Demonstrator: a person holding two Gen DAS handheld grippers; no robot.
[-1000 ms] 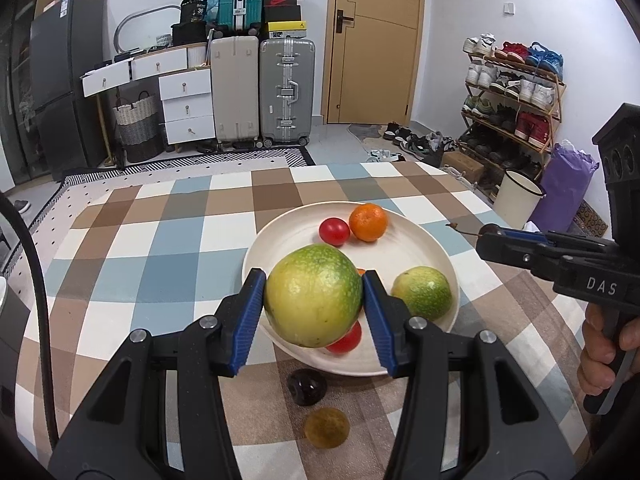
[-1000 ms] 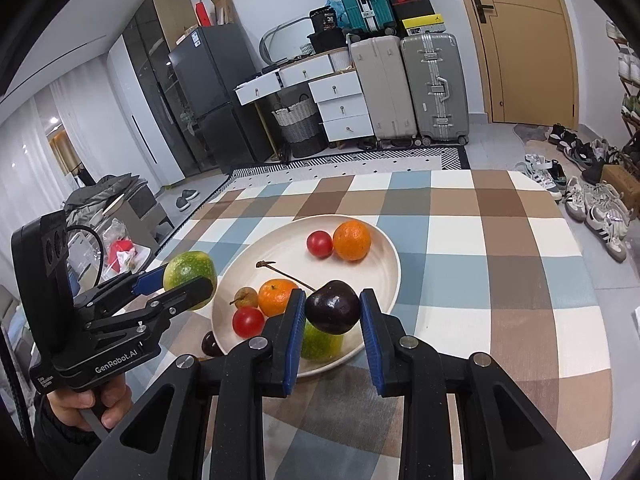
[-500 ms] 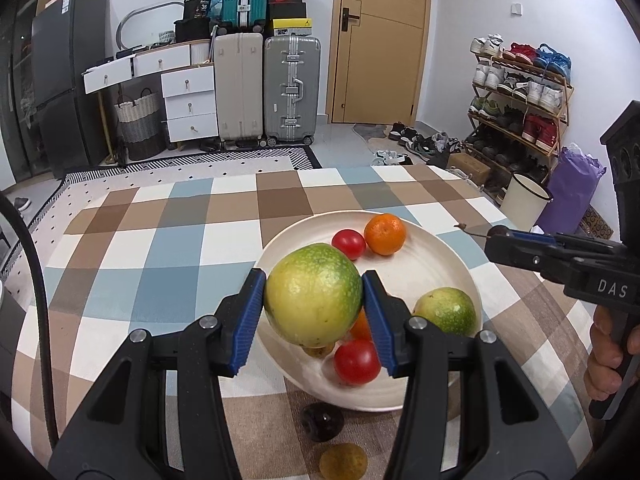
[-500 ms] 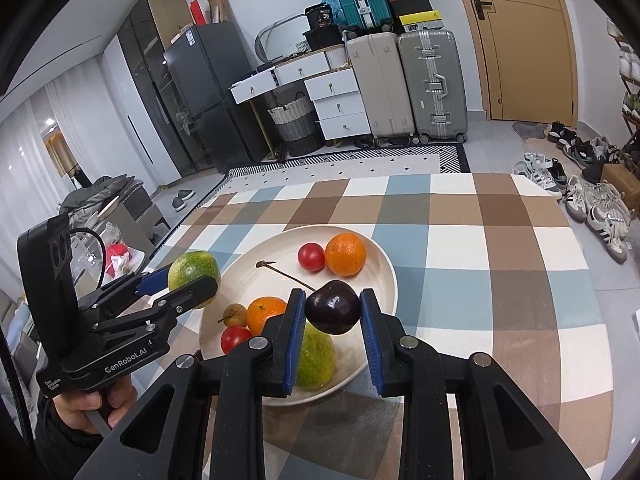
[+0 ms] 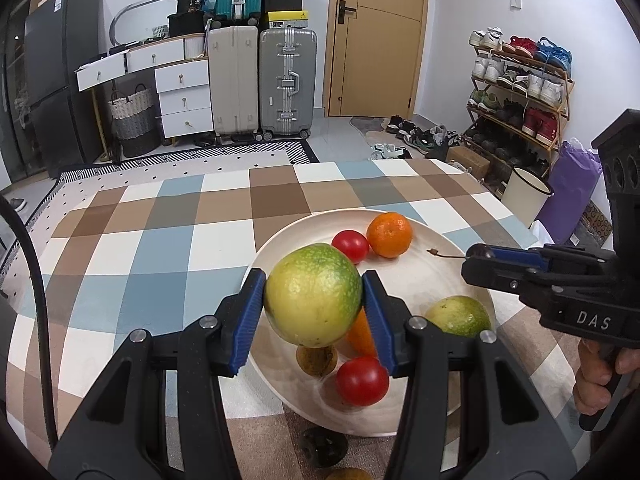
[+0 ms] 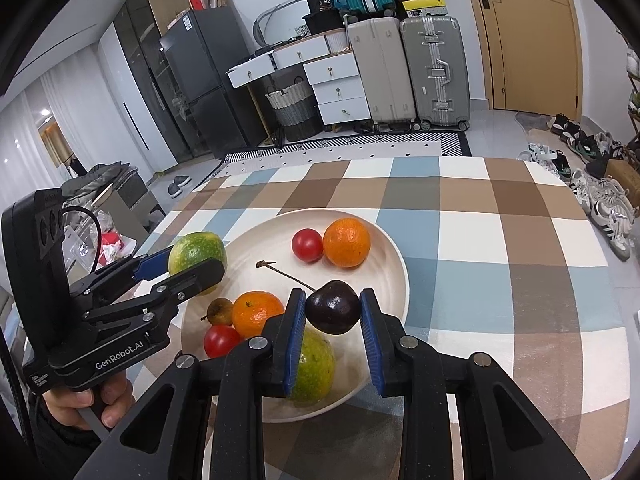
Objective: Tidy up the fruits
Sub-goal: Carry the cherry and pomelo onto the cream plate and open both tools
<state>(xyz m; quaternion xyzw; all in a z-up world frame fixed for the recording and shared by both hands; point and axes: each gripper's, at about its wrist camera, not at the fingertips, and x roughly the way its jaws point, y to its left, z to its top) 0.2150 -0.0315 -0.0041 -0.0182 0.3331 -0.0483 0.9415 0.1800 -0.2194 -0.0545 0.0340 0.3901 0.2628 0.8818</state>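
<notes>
My left gripper [image 5: 314,285] is shut on a big green-yellow round fruit [image 5: 314,294], held above the near left part of a cream plate [image 5: 440,240]. On the plate lie two tomatoes [image 5: 350,246], two oranges [image 5: 389,235], a green fruit [image 5: 458,316] and a small brown fruit [image 5: 316,358]. My right gripper [image 6: 332,300] is shut on a dark cherry [image 6: 333,306] with a long stem [image 6: 280,270], above the plate's [image 6: 392,264] near side. The right wrist view shows the left gripper [image 6: 192,264] and its fruit [image 6: 196,252] at the plate's left rim.
A dark fruit [image 5: 324,446] and a brown one [image 5: 348,475] lie on the checked tablecloth [image 5: 160,248] just in front of the plate. Beyond the table stand suitcases [image 5: 286,84], white drawers [image 5: 184,96] and a shoe rack [image 5: 516,88]. A hand [image 6: 92,396] holds the left gripper's handle.
Both grippers have moved forward over the plate and sunk a little, each still gripping its fruit. The plate now sits nearer and larger in both views.
</notes>
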